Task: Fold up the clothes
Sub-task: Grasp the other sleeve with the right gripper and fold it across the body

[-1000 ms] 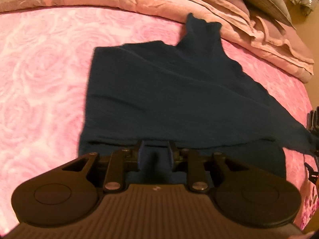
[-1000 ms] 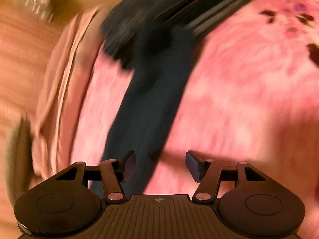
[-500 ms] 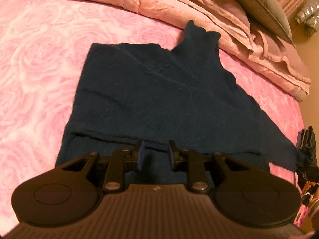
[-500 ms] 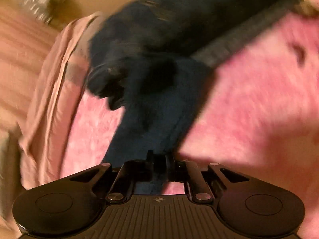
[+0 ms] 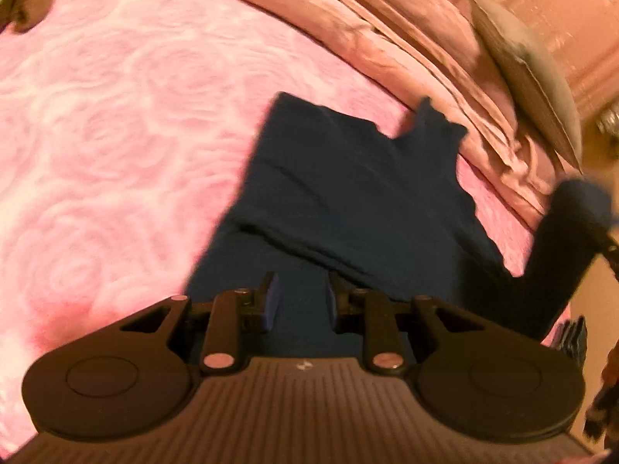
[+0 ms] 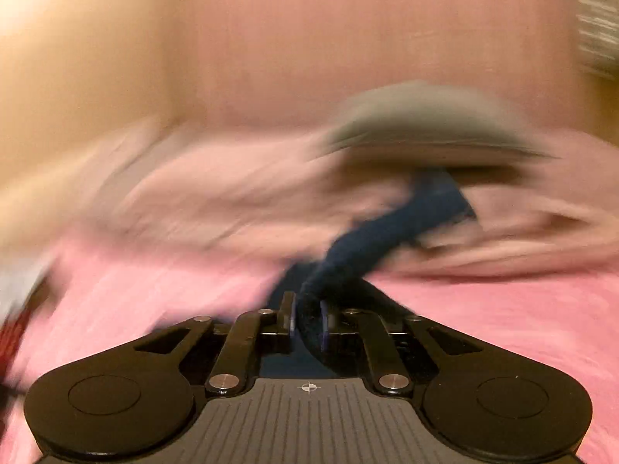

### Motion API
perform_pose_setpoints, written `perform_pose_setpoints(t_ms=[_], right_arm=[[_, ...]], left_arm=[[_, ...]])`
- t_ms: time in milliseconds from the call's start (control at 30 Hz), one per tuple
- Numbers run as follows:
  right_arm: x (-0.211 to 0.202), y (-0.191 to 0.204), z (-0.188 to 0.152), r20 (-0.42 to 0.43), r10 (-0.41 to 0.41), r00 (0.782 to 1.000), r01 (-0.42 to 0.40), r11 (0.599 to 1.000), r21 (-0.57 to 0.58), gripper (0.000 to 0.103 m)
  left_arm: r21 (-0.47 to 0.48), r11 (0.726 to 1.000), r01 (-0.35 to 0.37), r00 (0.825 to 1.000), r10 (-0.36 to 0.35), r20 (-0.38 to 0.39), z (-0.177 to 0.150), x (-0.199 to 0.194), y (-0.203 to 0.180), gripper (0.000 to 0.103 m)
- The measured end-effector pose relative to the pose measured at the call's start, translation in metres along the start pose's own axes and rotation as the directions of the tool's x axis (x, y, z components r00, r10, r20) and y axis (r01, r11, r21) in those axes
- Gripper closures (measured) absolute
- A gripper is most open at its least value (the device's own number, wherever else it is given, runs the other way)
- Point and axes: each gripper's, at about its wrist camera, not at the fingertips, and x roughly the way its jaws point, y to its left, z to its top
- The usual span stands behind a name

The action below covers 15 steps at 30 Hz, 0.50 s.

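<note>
A navy sweater lies spread on the pink rose-patterned bed cover, its neck toward the pillows. My left gripper sits at the sweater's near hem, fingers a little apart, and dark fabric fills the gap between them. One sleeve stands lifted off the bed at the right. In the blurred right wrist view that sleeve runs from the pillows into my right gripper. The pads pinch it, though the jaws are opening.
A crumpled pink-beige duvet and a grey pillow lie along the far side of the bed. Bare pink cover stretches to the left of the sweater. A dark patterned thing shows at the right edge.
My right gripper closed on the sleeve, then rolled and swung up and across with it, lifting it off the bed. The left gripper shifted sideways and rolled, so the sweater now sits further right.
</note>
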Motion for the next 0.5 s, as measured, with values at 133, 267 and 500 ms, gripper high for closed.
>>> perform_pose_setpoints(t_ms=[133,267,500], right_arm=[[0.035,0.076,-0.046,-0.152,-0.032,0.988,-0.005,0.972,-0.237,0.005],[0.047,0.046,-0.084,-0.294,-0.163,0.942,0.094,0.967,-0.237,0.005],[0.039,-0.031,-0.127,-0.365,-0.41,0.836,0.333,0.907,-0.258,0.005]], left_arm=[[-0.039,0.999,-0.004,1.0,0.004,-0.001,-0.003,-0.005,0.017,0.079],[-0.037,0.999,0.017,1.0,-0.018,-0.011,-0.005,0.003,0.018,0.075],[-0.121,0.988,0.092,0.996,-0.09,0.019,0.014,0.037,0.002,0.061]])
